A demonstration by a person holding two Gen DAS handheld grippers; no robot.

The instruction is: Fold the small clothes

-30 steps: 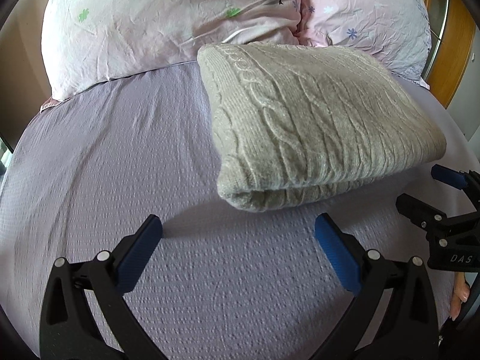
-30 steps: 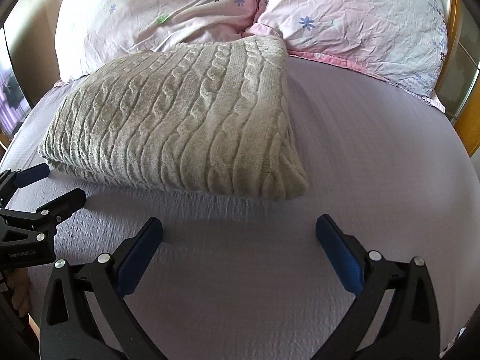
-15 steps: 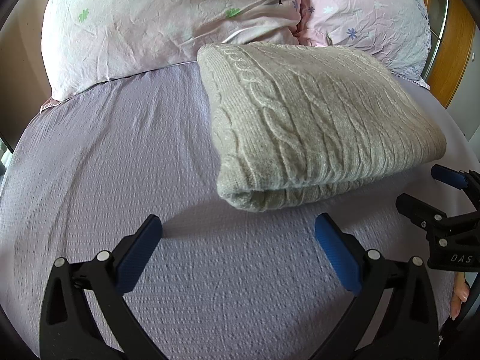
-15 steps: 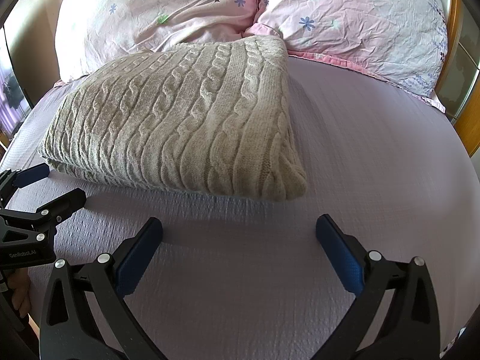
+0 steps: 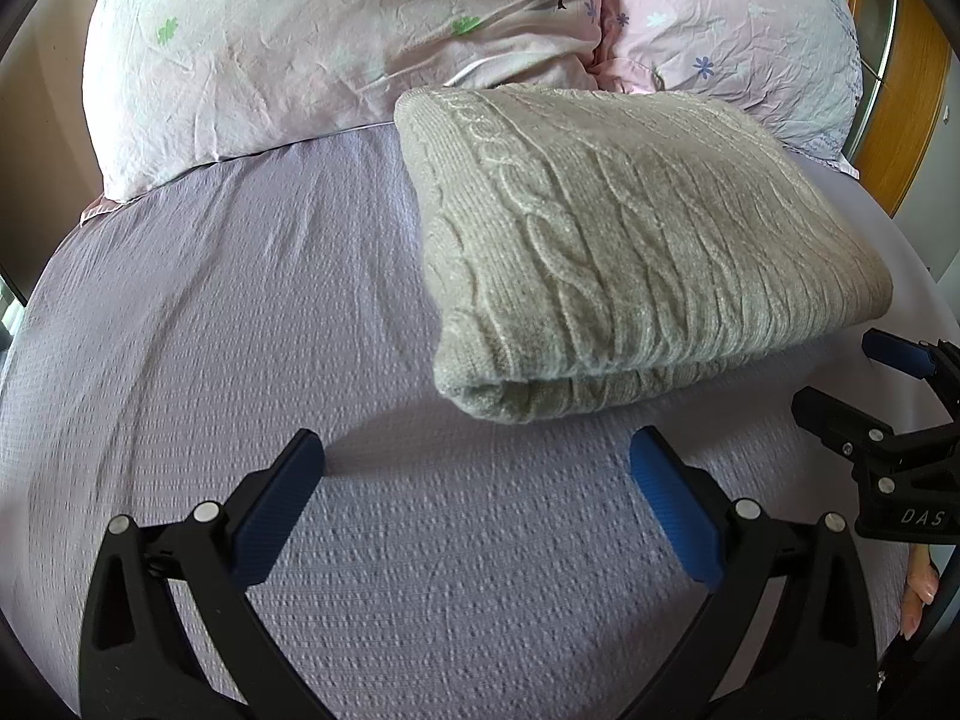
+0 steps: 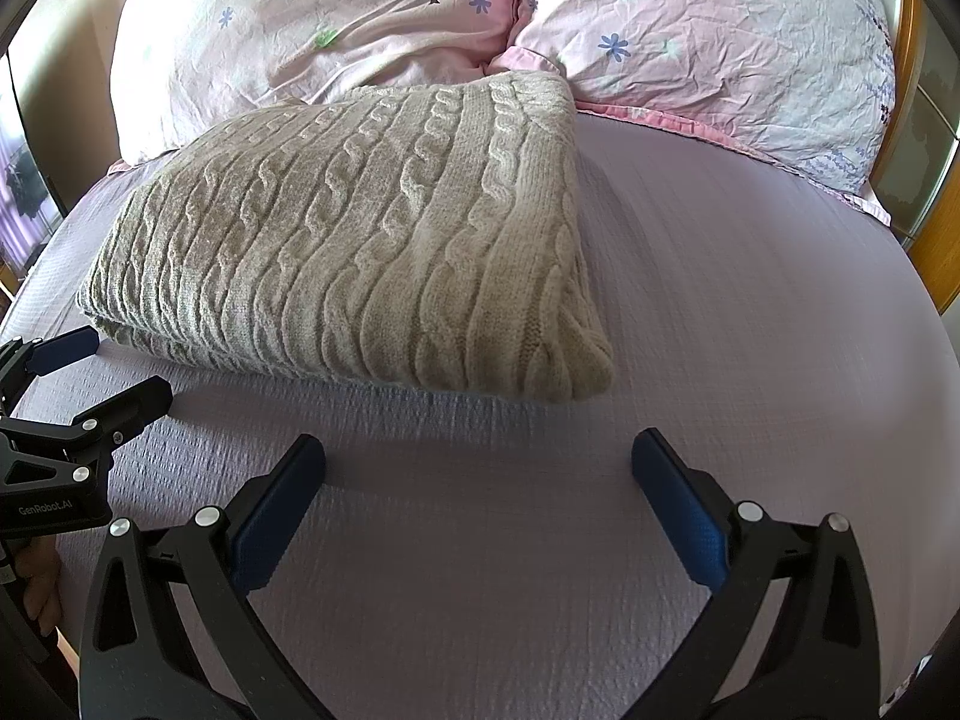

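Lying folded, sweater [image 5: 648, 252] touches pillows [image 5: 336, 42]; left tool [image 5: 477, 480], right tool [image 6: 479, 480] spread.

Daylight is falling across a lilac bedsheet [image 5: 252, 312] – two pink floral pillows [image 6: 336, 30] are sitting at the far end, wooden headboard [image 5: 900, 102] showing far right.
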